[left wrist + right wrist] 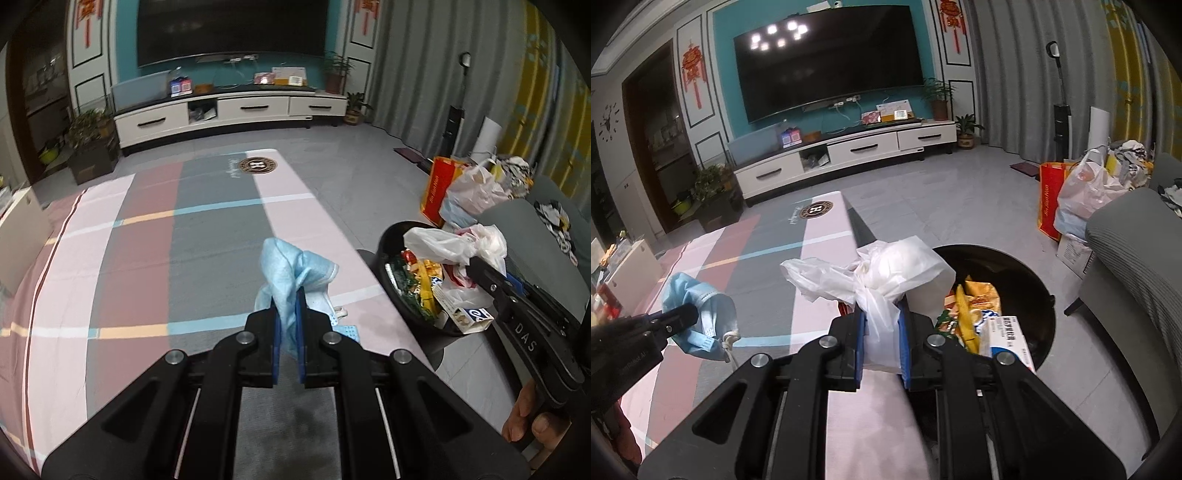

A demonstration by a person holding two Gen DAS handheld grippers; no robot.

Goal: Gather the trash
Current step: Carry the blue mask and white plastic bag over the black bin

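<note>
My left gripper [289,295] is shut on a crumpled blue face mask [291,275] and holds it above the pink and grey cloth-covered table [147,258]. The mask also shows in the right wrist view [701,314]. My right gripper [881,314] is shut on a white plastic bag [886,280] and holds it at the table's right edge, beside the round black trash bin [1034,295]. The bin holds yellow wrappers [975,306] and a white and blue box [1004,336]. In the left wrist view the bin [391,240] stands to the right, with the white bag [450,245] over it.
A grey sofa [1137,288] stands right of the bin. A red bag [1049,199] and filled plastic bags [1089,192] sit on the floor behind it. A white TV cabinet [849,155] and potted plants [713,188] line the far wall.
</note>
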